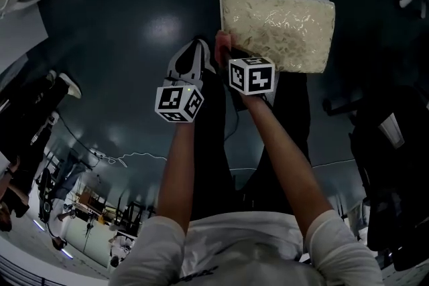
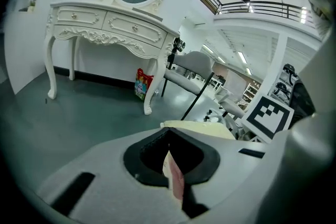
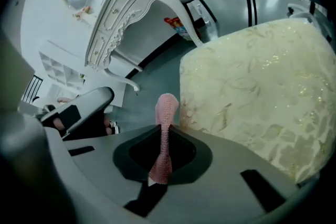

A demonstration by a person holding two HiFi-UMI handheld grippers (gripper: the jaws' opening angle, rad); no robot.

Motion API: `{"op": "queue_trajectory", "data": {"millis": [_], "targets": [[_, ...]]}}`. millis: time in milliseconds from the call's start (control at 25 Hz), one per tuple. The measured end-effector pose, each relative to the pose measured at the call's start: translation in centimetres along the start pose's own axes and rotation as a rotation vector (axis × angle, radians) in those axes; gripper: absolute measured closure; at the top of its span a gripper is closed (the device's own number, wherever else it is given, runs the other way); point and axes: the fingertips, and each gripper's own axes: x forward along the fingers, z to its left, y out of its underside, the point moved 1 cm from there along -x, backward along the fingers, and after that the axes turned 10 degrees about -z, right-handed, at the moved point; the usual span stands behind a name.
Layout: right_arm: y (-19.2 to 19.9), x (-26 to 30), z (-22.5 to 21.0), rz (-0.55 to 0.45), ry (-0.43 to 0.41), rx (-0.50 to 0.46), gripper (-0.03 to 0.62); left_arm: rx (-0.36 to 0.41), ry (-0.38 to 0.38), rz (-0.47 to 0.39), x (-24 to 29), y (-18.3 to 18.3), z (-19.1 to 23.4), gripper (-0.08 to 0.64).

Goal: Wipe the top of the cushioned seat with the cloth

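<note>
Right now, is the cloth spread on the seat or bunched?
Bunched. The cloth stands as a narrow strip pinched in the shut jaws of the right gripper, beside the cushioned seat, not laid across its top.

head view: sits above the person and faces steeply down on both forearms, the floor [image 1: 114, 37] and the seat [image 1: 278, 27] top, at mid range.
left gripper view: camera sits right behind the left gripper [image 2: 169, 157] jaws, low, facing roughly level across the room to a dressing table [image 2: 105, 26]. only the seat's near edge shows past the jaws.
right gripper view: camera sits behind the right gripper [image 3: 164, 139] jaws, rolled sideways, very close to the seat, which fills the right half.
shared: seat in all three views. dressing table in both gripper views. cloth [image 3: 167, 113] pinched close-up in both. each gripper view catches the other gripper at its edge.
</note>
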Motion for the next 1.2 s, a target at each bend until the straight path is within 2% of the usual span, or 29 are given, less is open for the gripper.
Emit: {"op": "queue_trajectory", "data": {"millis": [160, 440, 640, 960, 1200], "targets": [[1.1, 1.3, -0.8, 0.035, 0.040, -0.065, 0.571, -0.009, -0.003, 0.002, -0.3, 0.7, -0.2, 0.548], [-0.1, -2.3, -3.9, -0.013, 0.061, -0.088, 0.570, -0.014, 0.045, 0.018, 1.5, 1.8, -4.6, 0.548], [-1.5, -6.6, -9.7, -0.047, 0.119, -0.046, 0.571, -0.015, 0.077, 0.026, 3.6, 3.0, -8.8, 0.548], [-4.0, -15.0, -20.8, -0.113, 0.268, 0.011, 0.571, -0.027, 0.156, 0.046, 7.6, 5.1, -16.6, 0.548], [-4.8, -18.8, -25.5, -0.135, 0.408, -0.005, 0.571, -0.023, 0.198, 0.054, 9.2, 5.7, -20.0, 0.547]]}}
